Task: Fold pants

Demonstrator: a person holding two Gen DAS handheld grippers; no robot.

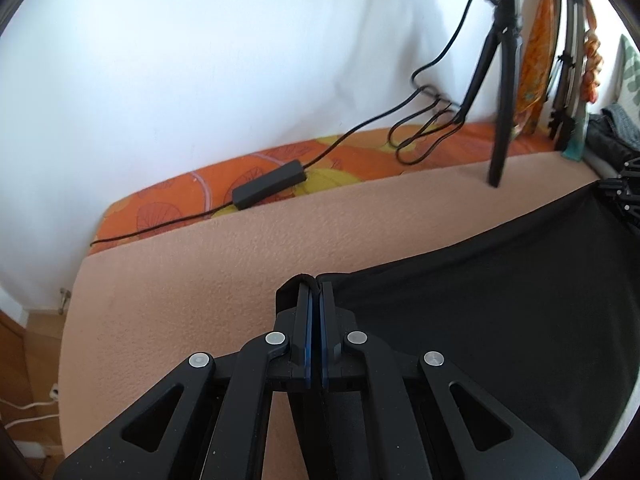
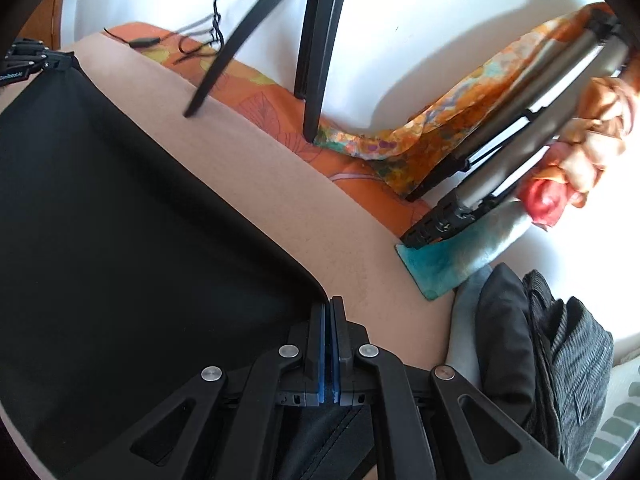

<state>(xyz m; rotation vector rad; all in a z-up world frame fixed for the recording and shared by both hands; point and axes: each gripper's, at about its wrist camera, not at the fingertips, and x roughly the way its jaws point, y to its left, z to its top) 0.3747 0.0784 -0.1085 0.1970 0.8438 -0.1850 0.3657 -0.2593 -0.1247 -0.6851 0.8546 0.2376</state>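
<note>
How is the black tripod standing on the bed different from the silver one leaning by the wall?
The black tripod stands with its legs spread, one foot on the peach blanket; the silver tripod is folded shut and leans tilted against the wall. The black one is bare, while colourful scarves hang around the silver one. Both rest at the wall side of the bed.

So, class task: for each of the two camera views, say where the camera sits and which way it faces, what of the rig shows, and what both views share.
Left wrist view: sits on the left gripper, looking along its shut jaws, which pinch a corner of the black pants, toward the white wall.
Right wrist view: sits on the right gripper, jaws shut on another pants corner, facing the wall and a folded tripod.
Shared: the pants, the peach blanket, the black standing tripod, and each view catches the other gripper.
</note>
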